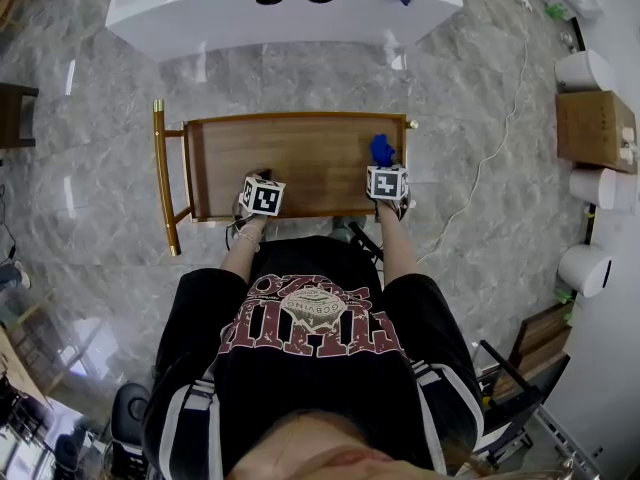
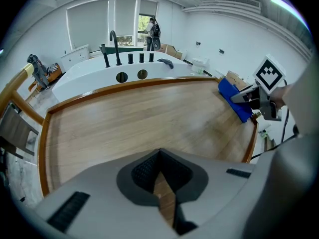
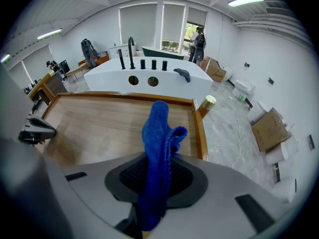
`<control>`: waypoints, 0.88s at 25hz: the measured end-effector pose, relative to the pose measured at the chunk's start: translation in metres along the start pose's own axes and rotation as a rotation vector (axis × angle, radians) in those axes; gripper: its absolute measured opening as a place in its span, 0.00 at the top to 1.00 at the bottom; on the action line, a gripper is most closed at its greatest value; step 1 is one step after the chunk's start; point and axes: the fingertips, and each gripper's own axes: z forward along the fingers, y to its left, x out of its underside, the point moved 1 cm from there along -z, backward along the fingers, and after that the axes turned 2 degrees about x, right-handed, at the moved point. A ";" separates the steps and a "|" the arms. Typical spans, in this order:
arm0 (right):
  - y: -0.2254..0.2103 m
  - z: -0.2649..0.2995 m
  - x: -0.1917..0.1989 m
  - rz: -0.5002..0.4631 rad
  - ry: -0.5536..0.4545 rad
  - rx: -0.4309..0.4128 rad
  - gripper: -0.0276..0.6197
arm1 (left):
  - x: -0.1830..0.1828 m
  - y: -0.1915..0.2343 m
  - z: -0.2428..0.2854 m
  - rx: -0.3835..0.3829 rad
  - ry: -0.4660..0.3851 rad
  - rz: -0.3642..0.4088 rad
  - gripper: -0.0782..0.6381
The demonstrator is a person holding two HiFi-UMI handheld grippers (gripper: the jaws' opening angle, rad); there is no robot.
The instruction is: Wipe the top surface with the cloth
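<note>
R claw [image 3: 158,179] was clamped tight on the blue cloth [image 3: 158,133]. The cloth stood up betw. its jaws and folded over just ahead of the tips, above the wooden top [image 3: 109,123]. In the head view the R claw [image 1: 384,165] sat over the top's near-right corner, w/ the cloth [image 1: 381,149] bunched right in front of it, close to the raised rim on that side. Couldn't tell whether the cloth touched the wood.

L claw [image 2: 159,176] had its jaws together w/ nothing gripped; only bare wood showed thru the slit below the pads. L claw [image 1: 262,176] hovered over the near edge, well left of the R claw, w/ open wood betw. them.

Beyond both claws, past the top's far rim, stood a white tub [image 1: 200,13] w/ black taps [image 2: 115,48]. A gold handle [image 1: 158,178] lay off to the L claw's left.
</note>
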 end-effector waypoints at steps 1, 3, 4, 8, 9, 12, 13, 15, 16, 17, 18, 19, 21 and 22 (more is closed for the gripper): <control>0.005 -0.001 -0.001 0.002 0.001 -0.005 0.82 | 0.000 0.000 -0.001 0.000 -0.001 0.000 0.82; 0.013 -0.001 -0.001 0.005 0.004 -0.015 0.82 | 0.000 0.000 -0.002 0.000 -0.001 0.000 0.82; 0.017 0.000 -0.001 0.005 0.006 -0.021 0.82 | 0.000 0.000 -0.002 0.001 -0.001 -0.001 0.82; 0.030 0.000 -0.005 -0.029 0.008 -0.045 0.82 | -0.001 -0.001 -0.002 0.001 -0.004 -0.003 0.82; 0.032 0.000 -0.007 -0.035 0.008 -0.049 0.82 | -0.001 -0.001 -0.002 0.002 -0.006 -0.002 0.82; 0.040 0.001 -0.008 -0.034 0.011 -0.060 0.82 | -0.001 0.000 -0.001 0.003 -0.011 0.000 0.82; 0.042 0.000 -0.008 -0.032 0.011 -0.064 0.82 | 0.000 0.001 0.000 0.002 -0.011 0.001 0.82; 0.049 -0.001 -0.009 -0.035 0.008 -0.073 0.82 | 0.001 0.000 -0.002 0.003 -0.015 0.000 0.82; 0.052 -0.001 -0.009 -0.040 0.007 -0.078 0.82 | 0.000 0.000 -0.003 0.005 -0.019 0.000 0.82; 0.055 -0.001 -0.009 -0.045 0.006 -0.083 0.82 | 0.000 -0.001 -0.003 0.005 -0.023 0.001 0.82; 0.057 0.000 -0.009 -0.047 0.006 -0.089 0.82 | 0.000 -0.001 -0.003 0.004 -0.024 0.002 0.82; 0.060 0.000 -0.009 -0.045 0.006 -0.093 0.82 | 0.000 -0.001 -0.003 0.003 -0.024 0.002 0.82; 0.063 0.002 -0.008 -0.039 0.001 -0.099 0.82 | 0.001 -0.001 -0.003 0.006 -0.026 0.004 0.82; 0.065 0.003 -0.008 -0.041 0.000 -0.102 0.82 | 0.000 -0.002 -0.002 0.007 -0.028 0.007 0.82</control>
